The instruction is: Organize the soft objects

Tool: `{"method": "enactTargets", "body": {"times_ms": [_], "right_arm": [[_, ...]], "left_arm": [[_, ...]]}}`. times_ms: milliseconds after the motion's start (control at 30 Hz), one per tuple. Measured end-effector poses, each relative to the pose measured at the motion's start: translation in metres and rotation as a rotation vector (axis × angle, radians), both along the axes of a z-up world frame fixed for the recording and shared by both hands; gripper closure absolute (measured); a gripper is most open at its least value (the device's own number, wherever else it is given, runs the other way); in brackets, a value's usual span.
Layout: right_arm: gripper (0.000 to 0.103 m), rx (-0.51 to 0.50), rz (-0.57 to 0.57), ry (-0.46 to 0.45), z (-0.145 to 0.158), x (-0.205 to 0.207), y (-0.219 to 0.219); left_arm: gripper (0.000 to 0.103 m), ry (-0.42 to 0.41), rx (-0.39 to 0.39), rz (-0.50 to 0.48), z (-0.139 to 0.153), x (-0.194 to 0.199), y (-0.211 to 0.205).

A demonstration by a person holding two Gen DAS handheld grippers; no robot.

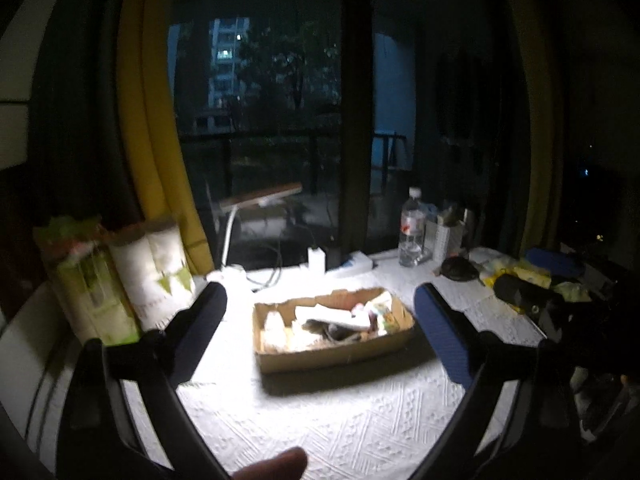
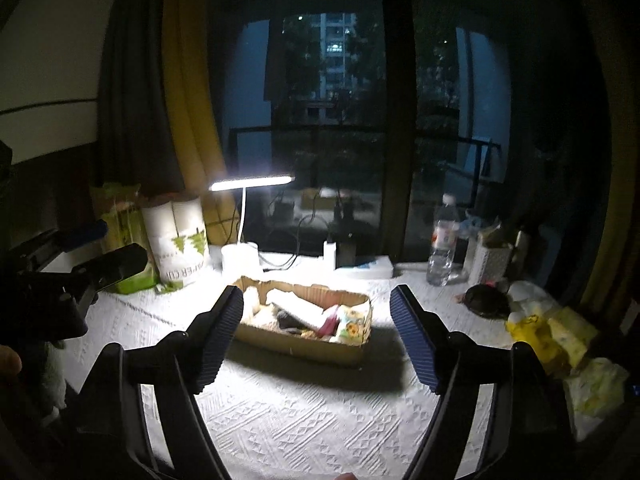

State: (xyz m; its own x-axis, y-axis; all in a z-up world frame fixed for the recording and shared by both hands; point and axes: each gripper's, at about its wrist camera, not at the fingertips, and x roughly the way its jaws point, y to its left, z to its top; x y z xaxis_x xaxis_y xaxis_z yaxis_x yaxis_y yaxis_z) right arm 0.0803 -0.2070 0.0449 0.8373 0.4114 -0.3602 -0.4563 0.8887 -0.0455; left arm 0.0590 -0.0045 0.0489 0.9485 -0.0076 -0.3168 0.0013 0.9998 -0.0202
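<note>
A shallow cardboard box (image 1: 280, 360) (image 2: 280, 340) sits mid-table under the lamp, filled with soft packets and small cloth items. My left gripper (image 1: 320, 300) is open and empty, above the table in front of the box. My right gripper (image 2: 316, 300) is open and empty, also in front of the box. The left gripper also shows at the left edge of the right wrist view (image 2: 104, 248). More soft items, yellow and pale tissue packs (image 2: 560, 332) (image 1: 520, 272), lie at the table's right side beside a dark pouch (image 2: 486, 300) (image 1: 460, 268).
A white patterned tablecloth (image 2: 300, 412) covers the table. Paper roll packs (image 2: 180, 240) (image 1: 156, 268) stand at the left. A lit desk lamp (image 2: 244, 200), chargers and cables sit behind the box. A water bottle (image 2: 442, 240) (image 1: 412, 232) and containers stand back right before the dark window.
</note>
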Motion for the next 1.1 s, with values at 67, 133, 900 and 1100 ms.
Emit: {"method": "enactTargets", "body": {"times_ms": [67,133,900,1100], "right_arm": [[0.018,0.009,-0.012,-0.017,0.008,-0.004,-0.004],[0.017,0.017,-0.025,-0.033,0.014,-0.007,-0.007],[0.016,0.022,-0.050,-0.072,0.029,-0.016,-0.013],[0.016,0.022,-0.052,-0.072,0.030,-0.016,-0.013]], "left_arm": [[0.007,-0.013,-0.008,-0.006,0.006,-0.005,0.000],[0.005,-0.022,-0.003,0.001,0.010,-0.008,0.000],[0.001,-0.067,-0.005,0.013,0.022,-0.023,0.005],[0.001,-0.066,-0.005,0.011,0.022,-0.022,0.005]]}}
